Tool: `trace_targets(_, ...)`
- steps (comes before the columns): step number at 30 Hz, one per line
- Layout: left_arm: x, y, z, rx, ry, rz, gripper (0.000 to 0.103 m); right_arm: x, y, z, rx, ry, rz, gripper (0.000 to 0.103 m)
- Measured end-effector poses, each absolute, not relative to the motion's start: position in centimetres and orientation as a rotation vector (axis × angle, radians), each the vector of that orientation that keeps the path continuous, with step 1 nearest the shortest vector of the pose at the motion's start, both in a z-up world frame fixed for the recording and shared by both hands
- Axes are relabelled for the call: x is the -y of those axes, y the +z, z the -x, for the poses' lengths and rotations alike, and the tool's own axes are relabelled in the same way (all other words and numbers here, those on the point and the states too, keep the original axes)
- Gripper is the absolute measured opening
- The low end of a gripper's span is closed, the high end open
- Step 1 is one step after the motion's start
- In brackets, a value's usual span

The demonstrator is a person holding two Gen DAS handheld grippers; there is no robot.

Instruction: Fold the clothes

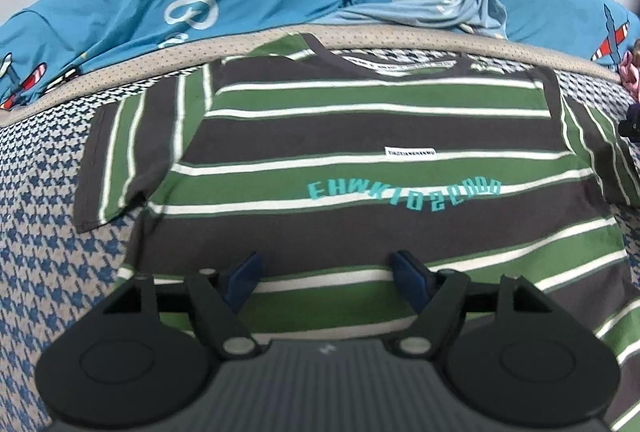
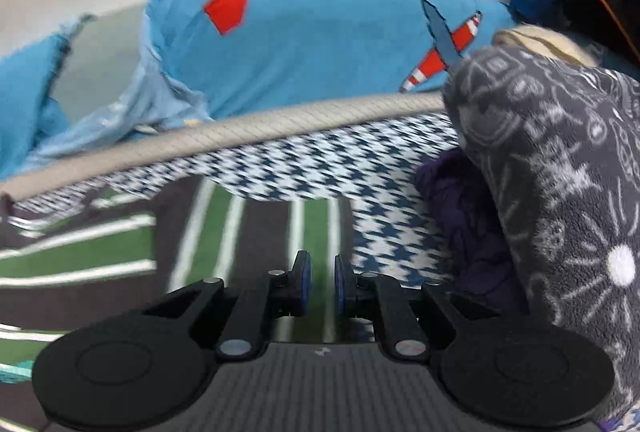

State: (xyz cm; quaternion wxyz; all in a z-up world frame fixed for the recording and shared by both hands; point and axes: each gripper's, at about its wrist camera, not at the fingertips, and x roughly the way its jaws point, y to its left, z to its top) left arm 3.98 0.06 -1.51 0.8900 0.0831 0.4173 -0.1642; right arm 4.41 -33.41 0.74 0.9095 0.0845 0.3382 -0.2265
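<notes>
In the left wrist view the left tool [image 1: 326, 272], fingers wide apart and holding nothing, hovers over the hem half of the green, charcoal and white striped cotton T-shirt [image 1: 360, 135], spread flat with collar at 12 o'clock on the blue houndstooth bedcover [image 1: 44, 232]; I would pinch the hem edge squarely. In the right wrist view the right tool [image 2: 322, 286], fingers nearly together with a slim gap, sits over the soft sleeve at 6 o'clock, whether it grips cloth I cannot tell, and a fuzzy grey patterned fleece [image 2: 560, 171] bulks at 3 o'clock.

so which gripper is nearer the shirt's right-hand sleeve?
Right. The right gripper sits over that sleeve, fingers nearly closed with a narrow gap. The left gripper is wide open over the shirt's lower body, well off it.
</notes>
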Motion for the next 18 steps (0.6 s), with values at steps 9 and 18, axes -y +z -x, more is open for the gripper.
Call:
trace_targets(9, -4.6, -0.7, -2.3, -0.817, -0.327, -0.154, 0.072, 29.1, 1.5, -3.0, -0.696, -0.101, -0.275, 0.017)
trace_targets(18, -8.3, -1.0, -0.4, -0.822, -0.346, -0.091, 0.073, 25.4, -0.5, -3.0, -0.796, 0.047, -0.203, 0.023)
